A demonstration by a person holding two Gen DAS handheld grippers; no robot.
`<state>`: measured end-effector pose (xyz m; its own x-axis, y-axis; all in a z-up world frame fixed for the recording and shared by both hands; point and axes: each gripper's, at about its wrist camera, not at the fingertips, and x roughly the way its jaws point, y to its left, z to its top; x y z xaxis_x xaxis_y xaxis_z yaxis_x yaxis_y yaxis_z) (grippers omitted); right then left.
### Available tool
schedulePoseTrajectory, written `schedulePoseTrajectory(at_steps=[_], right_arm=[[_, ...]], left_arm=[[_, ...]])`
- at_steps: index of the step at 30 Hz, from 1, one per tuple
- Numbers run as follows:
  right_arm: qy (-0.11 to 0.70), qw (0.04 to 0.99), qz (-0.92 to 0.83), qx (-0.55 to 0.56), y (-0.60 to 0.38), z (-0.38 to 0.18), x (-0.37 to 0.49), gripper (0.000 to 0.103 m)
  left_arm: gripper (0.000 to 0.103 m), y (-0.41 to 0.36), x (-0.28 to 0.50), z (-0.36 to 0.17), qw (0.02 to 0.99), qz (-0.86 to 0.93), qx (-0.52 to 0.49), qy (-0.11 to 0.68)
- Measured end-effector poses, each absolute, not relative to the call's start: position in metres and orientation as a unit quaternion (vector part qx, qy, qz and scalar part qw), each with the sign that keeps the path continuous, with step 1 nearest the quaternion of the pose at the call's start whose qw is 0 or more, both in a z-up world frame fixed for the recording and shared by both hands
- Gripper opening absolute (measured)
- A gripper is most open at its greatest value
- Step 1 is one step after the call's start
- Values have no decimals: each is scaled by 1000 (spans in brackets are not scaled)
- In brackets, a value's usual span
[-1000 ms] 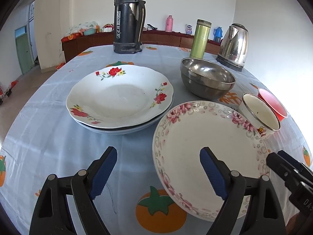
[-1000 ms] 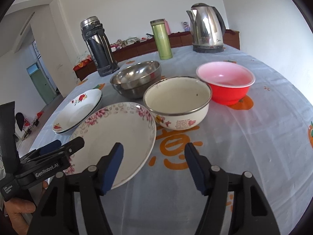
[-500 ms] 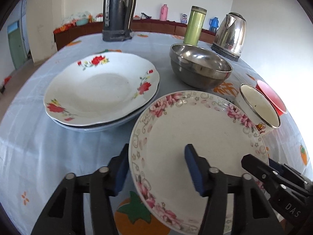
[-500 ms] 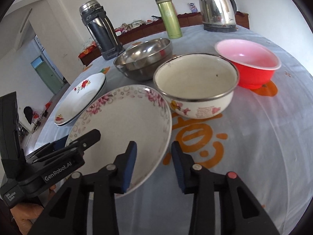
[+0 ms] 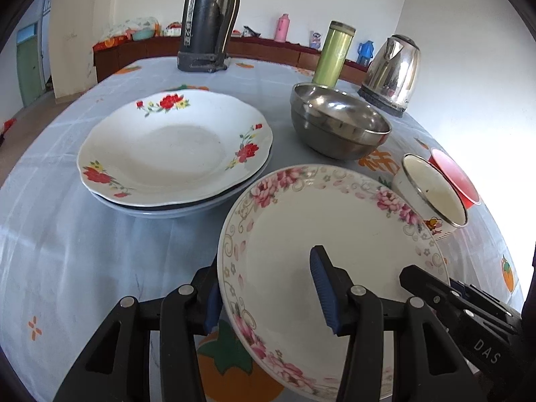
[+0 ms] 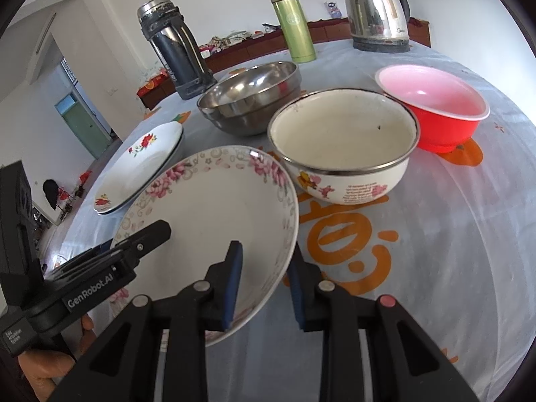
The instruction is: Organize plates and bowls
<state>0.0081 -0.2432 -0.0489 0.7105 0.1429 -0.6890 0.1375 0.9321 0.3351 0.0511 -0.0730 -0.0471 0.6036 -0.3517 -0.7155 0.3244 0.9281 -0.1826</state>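
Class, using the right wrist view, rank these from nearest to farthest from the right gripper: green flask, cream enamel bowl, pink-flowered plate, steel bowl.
1. pink-flowered plate: between the fingers of the right gripper.
2. cream enamel bowl: just ahead, slightly right.
3. steel bowl: behind it, centre-left.
4. green flask: far back, upright.

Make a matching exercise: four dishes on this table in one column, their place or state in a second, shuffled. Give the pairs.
1. pink-flowered plate
2. red-flowered plate
3. red bowl
4. enamel bowl

A. stacked on another plate
B. between the steel bowl and the red bowl
C. its rim between the pads of both the left tool and the right tool
D. nearest the kettle

Pairs: 1-C, 2-A, 3-D, 4-B
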Motion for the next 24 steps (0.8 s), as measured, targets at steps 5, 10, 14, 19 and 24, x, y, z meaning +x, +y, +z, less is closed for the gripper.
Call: schedulePoseTrajectory(at_steps=[5,10,14,19,24], right_arm=[[364,916,5,170,-239,-43,3,27],[351,924,6,153,-234,-38,-1,27],[345,927,9,148,-234,-36,-3,27],[333,934,8,130,-227,-32,-9,27],[332,934,11,129,-224,-32,-13,27]], left_arm=[[50,-69,48,-47,896,-190,-22,401],[51,-66,44,-44,899,-190,-26,394],[50,-65,41,-41,901,-191,-25,388],[51,-64,32,-32,913,-182,-11,364],[51,-61,24,-32,916,-177,-5,360]])
